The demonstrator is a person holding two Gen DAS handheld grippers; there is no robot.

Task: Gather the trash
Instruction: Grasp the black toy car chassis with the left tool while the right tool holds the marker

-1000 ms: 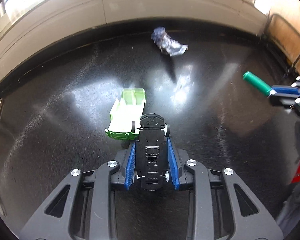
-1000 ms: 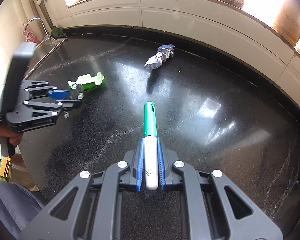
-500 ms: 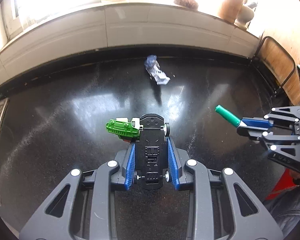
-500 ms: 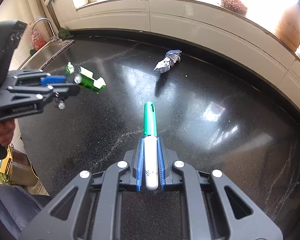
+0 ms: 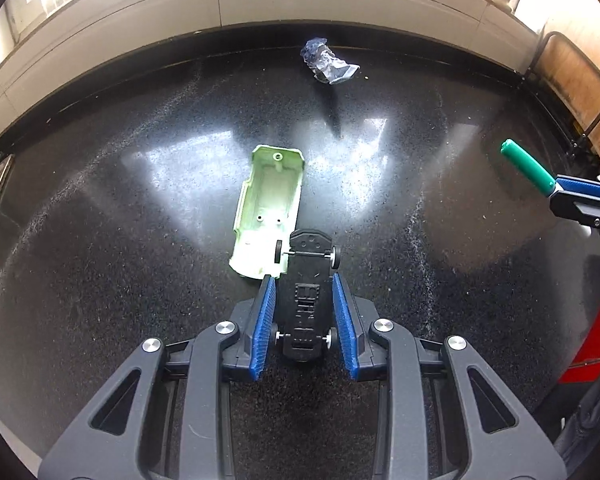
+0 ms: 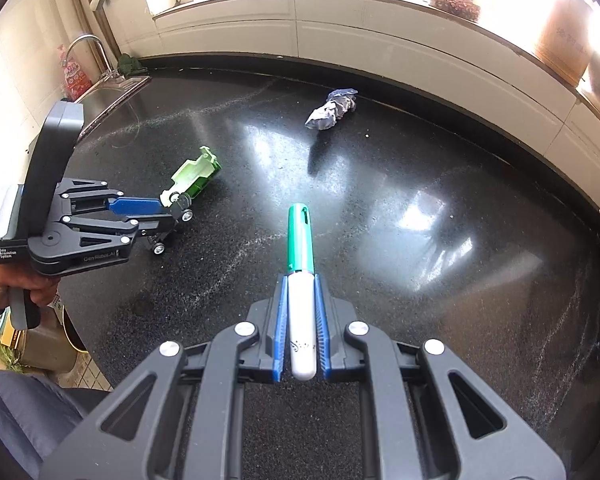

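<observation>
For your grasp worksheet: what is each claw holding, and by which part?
Left claw: black toy car chassis, gripped by its sides between the axles. Right claw: marker, gripped on its white barrel, green cap sticking out.

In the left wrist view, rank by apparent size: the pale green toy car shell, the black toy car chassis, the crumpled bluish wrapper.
1. Pale green toy car shell and black toy car chassis: look alike in size; the chassis, held in the left gripper, sits nearer the camera, so unranked.
2. Crumpled bluish wrapper: smallest, though farthest.

L gripper [image 5: 304, 284] clamps black toy car chassis [image 5: 306, 300], wheels up. Green car shell [image 5: 270, 212] lies upside down just ahead-left. Crumpled wrapper [image 5: 330, 65] far ahead. Green pen cap [image 5: 526, 166] at right.
</observation>
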